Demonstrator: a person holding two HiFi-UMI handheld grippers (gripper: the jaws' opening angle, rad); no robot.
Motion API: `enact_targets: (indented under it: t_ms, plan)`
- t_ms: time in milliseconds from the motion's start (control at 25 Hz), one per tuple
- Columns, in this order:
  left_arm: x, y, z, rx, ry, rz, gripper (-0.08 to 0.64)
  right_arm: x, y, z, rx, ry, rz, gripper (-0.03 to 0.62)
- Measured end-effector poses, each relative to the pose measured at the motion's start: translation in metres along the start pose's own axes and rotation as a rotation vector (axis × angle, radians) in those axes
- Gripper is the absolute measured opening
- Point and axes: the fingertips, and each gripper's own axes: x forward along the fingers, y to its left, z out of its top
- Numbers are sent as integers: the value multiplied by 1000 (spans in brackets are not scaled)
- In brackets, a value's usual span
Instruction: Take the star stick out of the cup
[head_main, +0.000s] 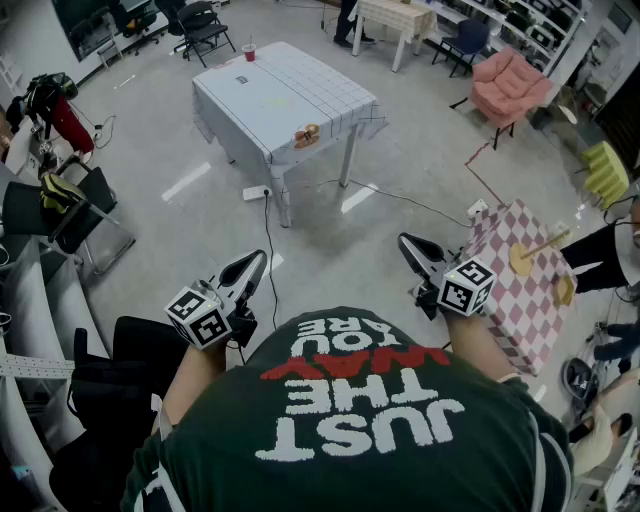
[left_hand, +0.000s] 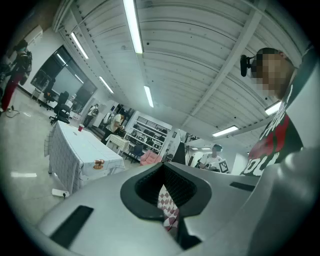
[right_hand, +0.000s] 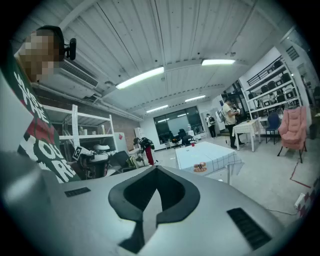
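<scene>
Two hand-held grippers show low in the head view, each with one marker cube. The left hand-held gripper (head_main: 254, 263) sits at lower left and the right hand-held gripper (head_main: 408, 244) at lower right. Each has its jaws brought together with nothing between them, and both are well apart from every worktop.

There are three worktops. One under a white grid-lined cloth (head_main: 330, 100) stands at upper centre and carries one red cup (head_main: 248, 52) at its far end and one small brown item (head_main: 306, 135) by its near corner. One under a pink-checked cloth (head_main: 505, 310) sits at the right edge. A third, under a pale cloth (head_main: 395, 18), is at the top.

The only stick in sight, seemingly the star stick (head_main: 548, 243), slants up to the right from a yellow rounded thing (head_main: 520, 261) on the pink-checked worktop. It is too small to tell whether that thing is a cup. A second yellow piece (head_main: 565, 290) lies just beside it, toward the worktop's right edge.

The floor (head_main: 420, 150) is pale grey, with two white tape strips and one power strip (head_main: 257, 192) with its cable. One pink armchair (head_main: 510, 85) stands at upper right, with shelving behind it.
</scene>
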Motion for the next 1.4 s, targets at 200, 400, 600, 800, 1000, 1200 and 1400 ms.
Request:
enact_targets:
  t_ms: [200, 400, 600, 800, 1000, 1200, 1400]
  plan:
    - [0, -1, 3, -1, -5, -4, 6, 3, 3, 1, -8, 5, 6, 29]
    - [1, -2, 4, 7, -3, -12, 6, 5, 3, 3, -14, 9, 12, 30]
    - [2, 1, 8, 22, 5, -20, 6, 10, 4, 5, -19, 9, 15, 29]
    - [11, 4, 3, -9, 7, -16, 6, 8, -1, 15, -13, -27, 15, 31]
    - [42, -7, -1, -1, 18, -28, 6, -4, -16, 25, -33, -35, 16, 31]
    - [92, -36, -17, -14, 17, -34, 6, -38, -41, 30, -113, -20, 21, 31]
    - [147, -71, -32, 7, 22, -83, 6, -69, -72, 39, -152, -14, 37, 31]
